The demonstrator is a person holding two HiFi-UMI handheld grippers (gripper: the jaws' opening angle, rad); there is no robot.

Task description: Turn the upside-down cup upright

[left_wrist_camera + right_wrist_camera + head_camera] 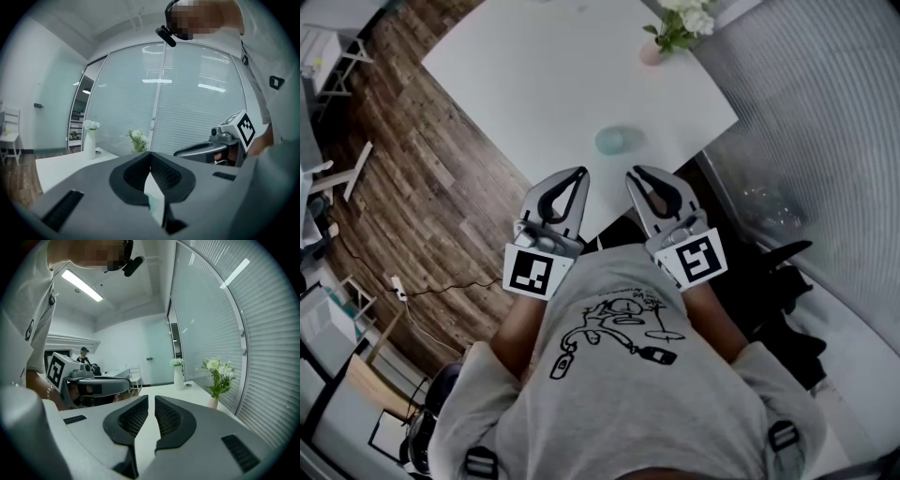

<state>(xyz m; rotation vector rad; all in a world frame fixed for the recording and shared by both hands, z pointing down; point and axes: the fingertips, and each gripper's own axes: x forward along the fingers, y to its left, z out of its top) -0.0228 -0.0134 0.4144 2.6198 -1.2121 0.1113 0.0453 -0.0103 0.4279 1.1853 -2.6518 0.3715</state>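
Two grippers are hovering side by side over the near edge of a white tabletop [534, 66]. Only the head view is showing the cup [620, 140], which is sitting on the tabletop just ahead of their tips and touching neither. The gripper views are adding a tall white vase [178, 375] of flowers standing farther back on the tabletop, beyond the small pink vase [652, 53] with white blooms.

The cup is looking pale blue-green, translucent and rounded. The tabletop is looking smooth, and the floor [422, 187] is showing wood-grained planks.

On the left gripper [580, 172], the dark, mesh-textured fingers [171, 171] are pressing together on nothing. On the right gripper [634, 172], the fingers [133, 418] are standing all but together, with a thin slit between them, and are gripping nothing.
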